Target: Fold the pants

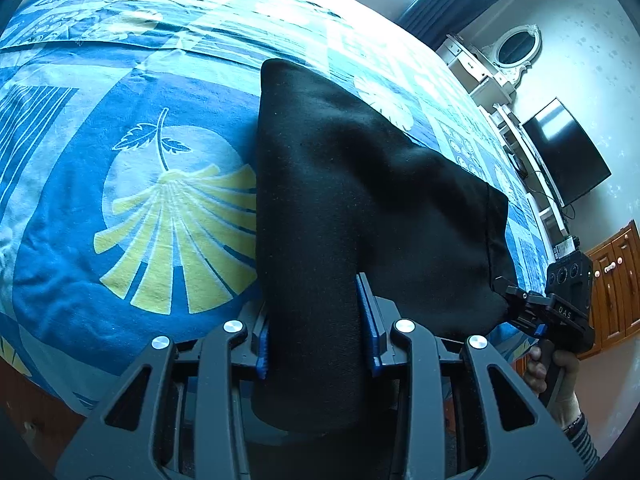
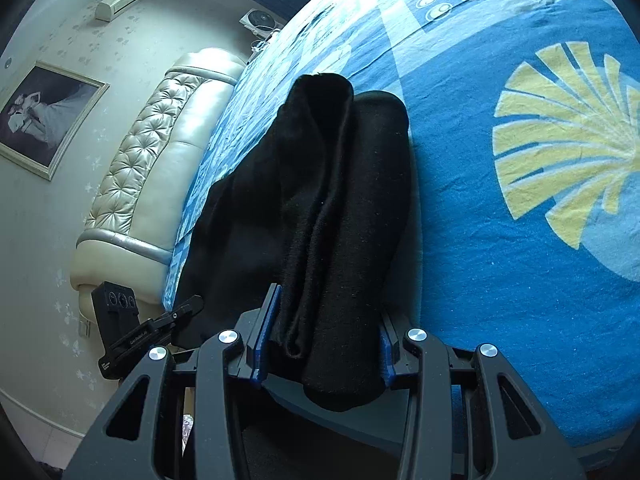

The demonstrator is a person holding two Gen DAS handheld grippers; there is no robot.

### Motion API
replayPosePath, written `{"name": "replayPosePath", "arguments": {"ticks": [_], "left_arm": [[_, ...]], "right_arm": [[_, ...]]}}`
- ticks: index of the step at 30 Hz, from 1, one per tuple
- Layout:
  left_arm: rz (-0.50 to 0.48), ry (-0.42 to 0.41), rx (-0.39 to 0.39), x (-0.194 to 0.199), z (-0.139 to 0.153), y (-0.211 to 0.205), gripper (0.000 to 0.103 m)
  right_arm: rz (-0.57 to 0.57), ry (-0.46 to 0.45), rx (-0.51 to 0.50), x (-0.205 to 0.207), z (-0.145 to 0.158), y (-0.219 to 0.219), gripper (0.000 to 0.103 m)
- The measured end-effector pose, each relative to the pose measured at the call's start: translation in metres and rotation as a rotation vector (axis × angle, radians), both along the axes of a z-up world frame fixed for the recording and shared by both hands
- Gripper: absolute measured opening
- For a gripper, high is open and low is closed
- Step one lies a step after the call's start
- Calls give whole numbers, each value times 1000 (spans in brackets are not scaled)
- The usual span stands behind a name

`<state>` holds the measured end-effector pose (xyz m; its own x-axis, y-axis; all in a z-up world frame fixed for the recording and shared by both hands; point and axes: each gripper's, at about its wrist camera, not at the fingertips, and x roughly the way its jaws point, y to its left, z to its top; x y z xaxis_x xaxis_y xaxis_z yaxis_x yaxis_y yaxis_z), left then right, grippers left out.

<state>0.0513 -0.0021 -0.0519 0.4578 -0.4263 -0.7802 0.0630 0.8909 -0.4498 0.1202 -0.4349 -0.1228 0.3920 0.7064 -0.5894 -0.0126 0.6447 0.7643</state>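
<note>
Left hand-held gripper [image 1: 316, 320] is clamped on the black pants [image 1: 340, 184]. Right hand-held gripper [image 2: 326, 340] grips them too, at three o'clock, above the bed [image 1: 120, 240].

Bed sheet [image 1: 132, 92]: blue, yellow leaf print. Tufted cream headboard [image 2: 136, 184]. Framed picture [image 2: 44, 116] on wall. Dark TV screen [image 1: 568, 152]; oval mirror [image 1: 518, 46]; wooden cabinet [image 1: 616, 292].
</note>
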Motion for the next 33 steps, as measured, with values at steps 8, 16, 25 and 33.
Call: {"name": "replayPosePath", "arguments": {"ticks": [8, 16, 25, 33], "left_arm": [[2, 1, -6, 0, -4, 2, 36], [-5, -7, -4, 1, -5, 3, 39], [-20, -21, 24, 5, -6, 3, 44], [-20, -64, 29, -2, 0, 7, 77]], "right_arm": [[-3, 2, 9, -3, -4, -1, 42], [-7, 1, 16, -4, -1, -2, 41], [-5, -3, 29, -3, -3, -7, 42], [-6, -2, 76, -5, -2, -12, 61]]}}
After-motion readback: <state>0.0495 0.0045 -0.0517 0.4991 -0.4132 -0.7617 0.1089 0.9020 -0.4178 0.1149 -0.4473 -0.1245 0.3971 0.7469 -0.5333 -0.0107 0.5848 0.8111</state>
